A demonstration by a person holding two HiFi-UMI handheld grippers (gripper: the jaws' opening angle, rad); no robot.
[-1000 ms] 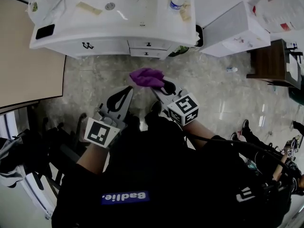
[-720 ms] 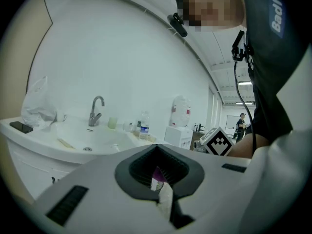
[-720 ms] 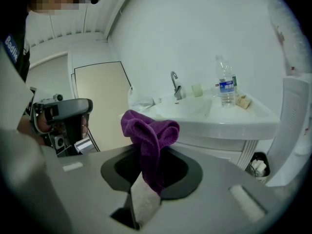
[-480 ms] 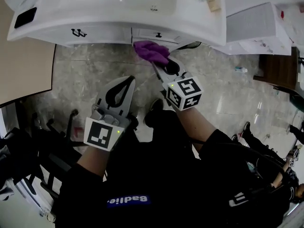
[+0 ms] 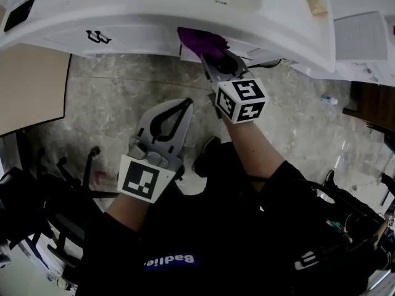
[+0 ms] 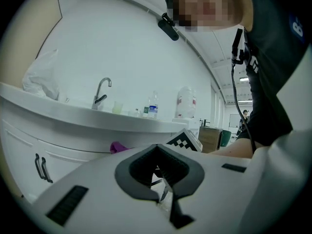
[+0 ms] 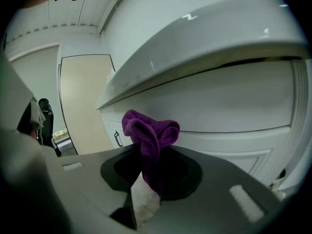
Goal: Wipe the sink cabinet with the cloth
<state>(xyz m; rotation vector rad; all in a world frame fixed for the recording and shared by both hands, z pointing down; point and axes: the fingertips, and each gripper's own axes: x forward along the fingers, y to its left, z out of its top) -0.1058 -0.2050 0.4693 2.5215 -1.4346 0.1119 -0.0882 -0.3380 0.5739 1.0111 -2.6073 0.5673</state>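
The purple cloth point(image 5: 200, 42) is bunched at the tips of my right gripper point(image 5: 207, 57), which is shut on it. The cloth sits against the white sink cabinet point(image 5: 123, 39), at a drawer front just under the countertop's overhang. In the right gripper view the cloth point(image 7: 148, 135) sticks up from the right gripper point(image 7: 148, 152) in front of the cabinet drawers point(image 7: 219, 106). My left gripper point(image 5: 185, 102) hangs over the floor below the cabinet, shut and holding nothing. In the left gripper view the left gripper point(image 6: 157, 147) points at the cabinet, and a bit of cloth point(image 6: 117, 146) shows.
A faucet point(image 6: 101, 89), a cup and a water bottle point(image 6: 153, 108) stand on the countertop. A beige door panel point(image 5: 31, 91) is to the left, black chair frames point(image 5: 68, 184) at lower left. A white box unit point(image 5: 364, 36) and dark furniture point(image 5: 373, 103) stand to the right.
The right gripper has carried the cloth forward from above the floor to the cabinet front. The head view has closed in on the cabinet. The left gripper stays shut, trailing behind.
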